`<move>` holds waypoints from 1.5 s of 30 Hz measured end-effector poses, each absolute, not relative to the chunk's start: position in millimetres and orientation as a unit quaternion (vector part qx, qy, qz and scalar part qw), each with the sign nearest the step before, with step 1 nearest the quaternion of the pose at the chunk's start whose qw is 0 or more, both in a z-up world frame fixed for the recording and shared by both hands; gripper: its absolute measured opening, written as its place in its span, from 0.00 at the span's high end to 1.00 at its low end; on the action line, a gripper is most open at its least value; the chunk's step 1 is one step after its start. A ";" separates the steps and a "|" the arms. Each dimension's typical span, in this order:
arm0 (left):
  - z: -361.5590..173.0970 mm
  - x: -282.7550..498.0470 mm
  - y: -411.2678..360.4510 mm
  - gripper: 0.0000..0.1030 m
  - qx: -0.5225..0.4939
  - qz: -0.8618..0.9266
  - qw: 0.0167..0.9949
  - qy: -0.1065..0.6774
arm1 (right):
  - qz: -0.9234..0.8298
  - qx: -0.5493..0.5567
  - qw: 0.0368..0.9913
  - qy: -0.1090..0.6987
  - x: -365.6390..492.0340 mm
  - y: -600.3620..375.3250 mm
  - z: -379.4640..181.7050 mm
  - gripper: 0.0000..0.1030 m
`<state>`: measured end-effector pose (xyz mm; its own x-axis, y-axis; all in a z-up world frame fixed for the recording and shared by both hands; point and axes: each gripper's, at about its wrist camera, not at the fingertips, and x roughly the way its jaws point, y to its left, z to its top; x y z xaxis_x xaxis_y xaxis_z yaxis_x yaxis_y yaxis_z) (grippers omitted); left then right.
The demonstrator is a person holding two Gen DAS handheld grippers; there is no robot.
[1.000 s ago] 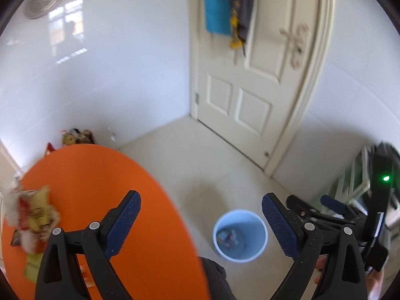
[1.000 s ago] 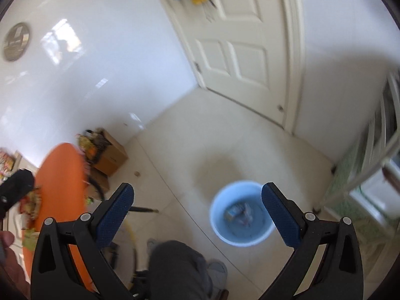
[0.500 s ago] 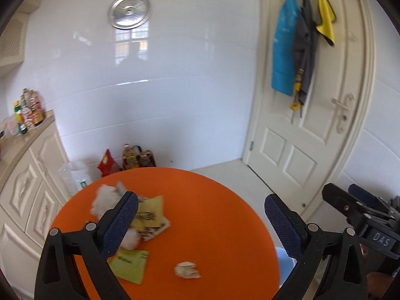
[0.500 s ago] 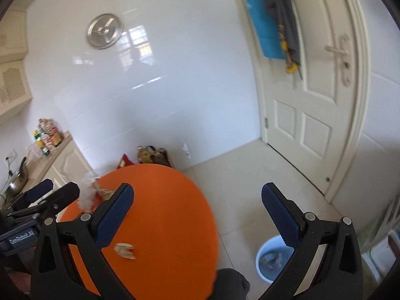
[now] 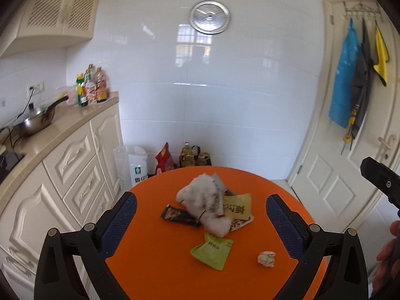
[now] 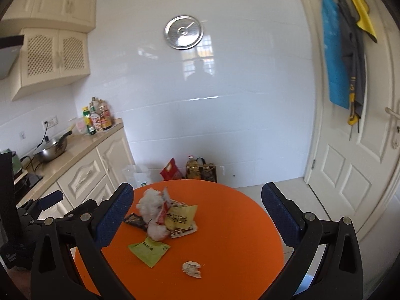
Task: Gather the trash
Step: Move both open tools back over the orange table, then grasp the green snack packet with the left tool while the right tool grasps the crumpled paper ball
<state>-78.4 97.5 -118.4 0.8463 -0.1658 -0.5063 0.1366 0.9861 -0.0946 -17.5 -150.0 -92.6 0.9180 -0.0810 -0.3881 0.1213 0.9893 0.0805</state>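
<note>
Trash lies in a loose heap on the round orange counter (image 5: 155, 270) in front of me: a white crumpled wad (image 5: 200, 195), a yellow packet (image 5: 237, 206) touching it on the right, a dark wrapper (image 5: 178, 215) on its left, and a green packet (image 5: 212, 251) just nearer to me. A small crumpled paper ball (image 5: 267, 258) sits apart from the heap, toward the right near edge.

I hold my left tool (image 5: 200, 222) angled down over the near part of the counter, its jaws spread wide after just opening a little further, with nothing gripped; the heap shows in the gap between the blue pads (image 5: 120, 222) but well beyond them. My right tool (image 6: 197, 216) points the same way, slightly down, its jaws also wide apart and empty, framing the same heap. From the right wrist view the left tool's black body shows at the lower left; from the left wrist view part of the right tool and my fingers (image 5: 390, 250) show at the right edge.

Cream cabinets (image 5: 75, 175) with a beige worktop run along the left, carrying a steel pan (image 5: 35, 122) and a cluster of bottles (image 5: 91, 87). A round metal lid (image 5: 209, 17) hangs on the white tiled wall. Bags and an oil bottle (image 5: 187, 153) stand on the floor behind the counter. At right is a white door (image 6: 355, 150) with blue, grey and yellow cloths hung on it.
</note>
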 end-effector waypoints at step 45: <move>-250.7 197.6 -23.1 0.49 0.078 -0.173 0.872 0.450 | -0.037 0.067 0.886 0.458 57.2 -165.6 -312.0 0.29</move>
<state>197.6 -23.1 -250.7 0.5345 -0.2321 -0.8127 0.3726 0.9278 -0.0199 57.2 -165.6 -312.0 0.5781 -0.0033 -0.8160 0.1264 0.9883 0.0855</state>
